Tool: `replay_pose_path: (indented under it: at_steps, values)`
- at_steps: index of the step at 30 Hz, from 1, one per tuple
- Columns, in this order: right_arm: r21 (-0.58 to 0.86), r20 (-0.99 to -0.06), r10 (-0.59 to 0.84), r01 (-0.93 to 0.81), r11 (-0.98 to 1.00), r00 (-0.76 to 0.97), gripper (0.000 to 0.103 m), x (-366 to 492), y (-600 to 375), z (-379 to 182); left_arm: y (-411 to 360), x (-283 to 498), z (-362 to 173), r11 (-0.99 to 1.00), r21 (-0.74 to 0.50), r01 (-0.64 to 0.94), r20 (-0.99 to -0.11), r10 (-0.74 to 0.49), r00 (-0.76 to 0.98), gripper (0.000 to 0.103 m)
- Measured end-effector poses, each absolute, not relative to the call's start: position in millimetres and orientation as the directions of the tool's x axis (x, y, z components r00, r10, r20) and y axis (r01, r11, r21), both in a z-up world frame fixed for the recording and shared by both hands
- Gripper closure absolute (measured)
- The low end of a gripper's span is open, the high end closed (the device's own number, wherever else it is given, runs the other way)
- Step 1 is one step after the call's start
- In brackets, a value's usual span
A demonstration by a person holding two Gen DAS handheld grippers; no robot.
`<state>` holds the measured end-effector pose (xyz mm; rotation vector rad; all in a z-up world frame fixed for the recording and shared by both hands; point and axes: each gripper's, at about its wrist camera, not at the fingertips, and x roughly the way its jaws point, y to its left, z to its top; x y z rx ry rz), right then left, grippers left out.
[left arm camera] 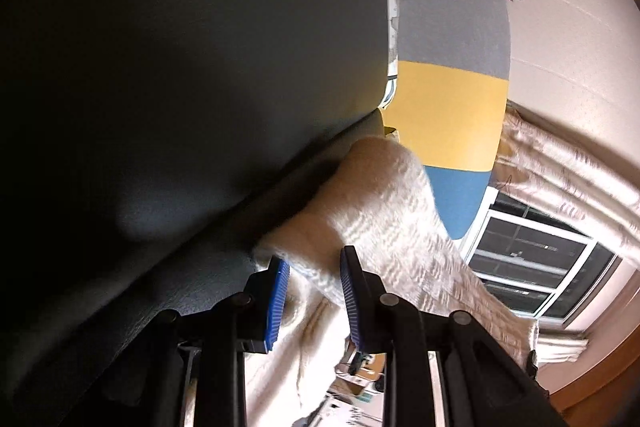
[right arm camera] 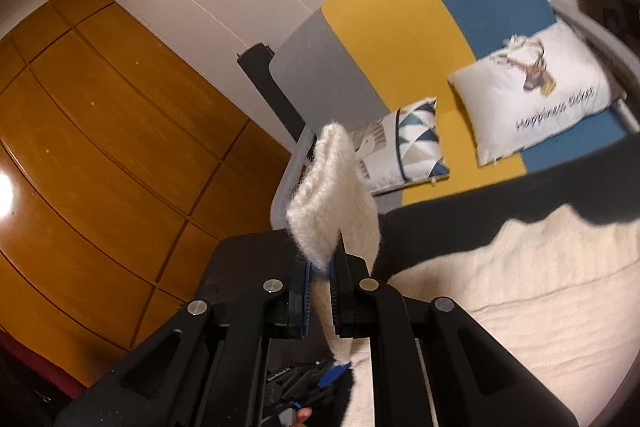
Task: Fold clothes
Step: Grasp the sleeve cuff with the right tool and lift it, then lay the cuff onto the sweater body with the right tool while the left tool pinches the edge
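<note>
So the folding looks like it's barely underway, as far as I can judge. The fluffy cream-white knitted garment (right arm camera: pixel 336 195) is up in the air rather than lying flat or stacked, and I don't see any finished fold anywhere, so pretty much the whole job seems left. The right gripper (right arm camera: pixel 322 267) has its jaws clenched tight on a thick edge of the knit, which sticks up past the tips like a little flag, with the rest trailing down beneath. It's held above the cream textured blanket (right arm camera: pixel 520 287) on the bed, angled slightly downward toward the headboard end, where the grey, yellow and blue striped headboard (right arm camera: pixel 400 39) and two white printed pillows (right arm camera: pixel 536 87) sit. The left gripper (left arm camera: pixel 314 287) has its jaws partway apart with a fold of the same knit running between them; it looks like a grip on a bulky bunch, though motion blur makes it hard to be sure. It tilts downward too, right beside a big dark grey cloth (left arm camera: pixel 180 67) filling that view.
</note>
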<state>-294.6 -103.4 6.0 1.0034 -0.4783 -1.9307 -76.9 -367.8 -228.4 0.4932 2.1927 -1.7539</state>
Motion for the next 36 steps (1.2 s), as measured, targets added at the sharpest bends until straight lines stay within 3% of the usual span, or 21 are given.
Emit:
replay_pose_path:
  at_steps: [9, 17, 23, 30, 36]
  values:
    - [0.653, -0.525, -0.772, 0.411, -0.636, -0.36, 0.095, -321.9, -37.6, -36.9, -363.5, -110.9, -189.4, -0.098, -0.9, 0.424, -0.433, 0.105, -0.895, 0.095]
    - [0.675, -0.586, -0.721, 0.27, -0.687, -0.369, 0.095, -332.7, 26.4, -104.1, -333.1, -137.0, -179.2, -0.274, -0.873, 0.404, -0.463, 0.2, -0.864, 0.097]
    - [0.711, -0.56, -0.718, 0.206, -0.673, -0.414, 0.095, -327.4, 75.0, -131.4, -314.0, -148.0, -183.0, -0.366, -0.829, 0.423, -0.522, 0.232, -0.821, 0.097]
    - [0.704, -0.637, -0.672, 0.07, -0.707, -0.377, 0.095, -332.7, 102.5, -188.6, -306.8, -131.7, -198.5, -0.395, -0.797, 0.457, -0.571, 0.245, -0.783, 0.097]
    - [0.731, -0.574, -0.702, 0.124, -0.671, -0.421, 0.095, -320.5, 114.1, -182.9, -303.3, -132.0, -190.2, -0.475, -0.76, 0.444, -0.596, 0.234, -0.769, 0.097]
